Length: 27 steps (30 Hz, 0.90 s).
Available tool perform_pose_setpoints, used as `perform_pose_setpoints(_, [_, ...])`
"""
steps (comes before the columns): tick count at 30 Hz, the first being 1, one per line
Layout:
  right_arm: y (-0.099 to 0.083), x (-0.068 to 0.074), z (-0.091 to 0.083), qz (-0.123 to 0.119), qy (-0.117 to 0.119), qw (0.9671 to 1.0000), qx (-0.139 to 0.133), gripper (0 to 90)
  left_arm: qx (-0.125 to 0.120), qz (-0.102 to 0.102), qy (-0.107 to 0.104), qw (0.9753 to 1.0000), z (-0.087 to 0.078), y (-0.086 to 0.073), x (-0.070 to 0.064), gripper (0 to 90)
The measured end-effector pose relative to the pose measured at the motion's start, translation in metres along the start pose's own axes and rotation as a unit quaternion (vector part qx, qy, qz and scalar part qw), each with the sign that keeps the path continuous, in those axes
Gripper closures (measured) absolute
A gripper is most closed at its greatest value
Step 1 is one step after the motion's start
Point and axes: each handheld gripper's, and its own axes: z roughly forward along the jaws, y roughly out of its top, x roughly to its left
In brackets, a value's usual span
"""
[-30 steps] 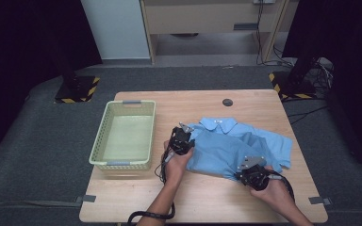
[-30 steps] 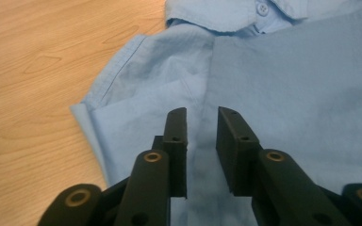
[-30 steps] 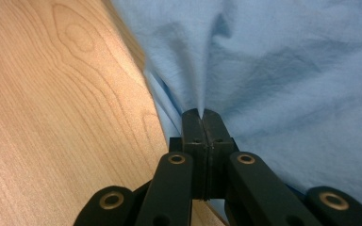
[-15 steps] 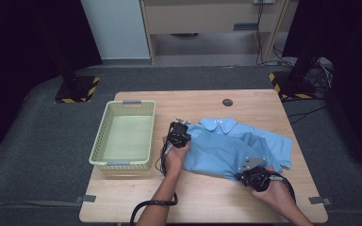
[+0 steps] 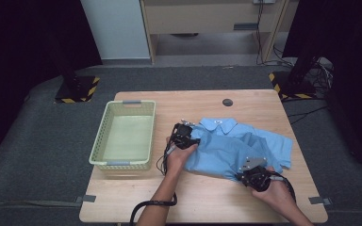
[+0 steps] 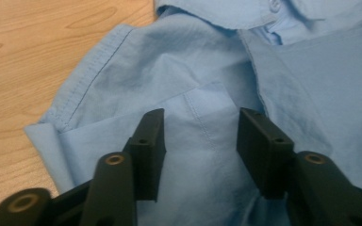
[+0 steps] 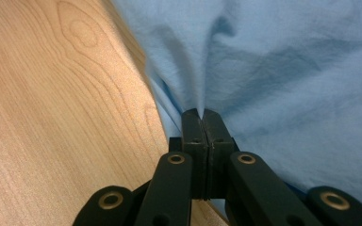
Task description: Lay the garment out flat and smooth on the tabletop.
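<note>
The blue shirt (image 5: pixel 238 148) lay spread on the counter (image 5: pixel 207 197), right of the basket (image 5: pixel 122 136). The left tool (image 6: pixel 200 132) hovered wide open over its left shoulder; the right tool (image 7: pixel 201 115) was clamped on a fold at its near hem.

Two hand-held grippers, each black throughout. Left gripper (image 6: pixel 201 136): two flat rectangular jaws with small recessed screw holes, carried on hinged link arms with brass-coloured pivot bushings. Right gripper (image 7: pixel 201 115): same jaws, links and brass bushings. In the high view the right gripper bears a grey three-cornered top plate; black cables trail from both. Forearms bare, no sleeves visible.
</note>
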Motion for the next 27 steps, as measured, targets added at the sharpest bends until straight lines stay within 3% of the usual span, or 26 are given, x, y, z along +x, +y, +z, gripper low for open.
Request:
perform_pose_setpoints(4, [0.0,0.0,0.0,0.001,0.0,1.0,0.0,89.7,0.002,0.009,0.011,0.9999,0.003,0.002,-0.004,49.7])
perform_pose_setpoints(10, [0.0,0.001,0.0,-0.001,-0.002,1.0,0.001,89.5,0.006,0.021,0.01,0.9997,0.009,0.006,-0.014,43.9])
perform_pose_setpoints(13, [0.0,0.001,0.0,-0.002,-0.003,1.0,0.001,89.4,0.009,0.038,0.032,0.9987,0.01,0.007,-0.02,44.4])
perform_pose_setpoints(16, [0.0,0.001,0.0,-0.003,-0.003,1.0,0.002,89.2,0.009,0.029,0.039,0.9988,0.009,0.007,-0.019,55.3])
perform_pose_setpoints(22, [0.0,0.002,0.0,-0.003,-0.005,1.0,0.002,88.7,-0.001,0.026,0.029,0.9992,0.003,0.007,-0.019,86.0])
perform_pose_setpoints(27, [0.0,0.002,0.0,-0.001,-0.005,1.0,0.002,88.6,-0.012,0.029,0.019,0.9993,-0.008,0.011,-0.018,89.7])
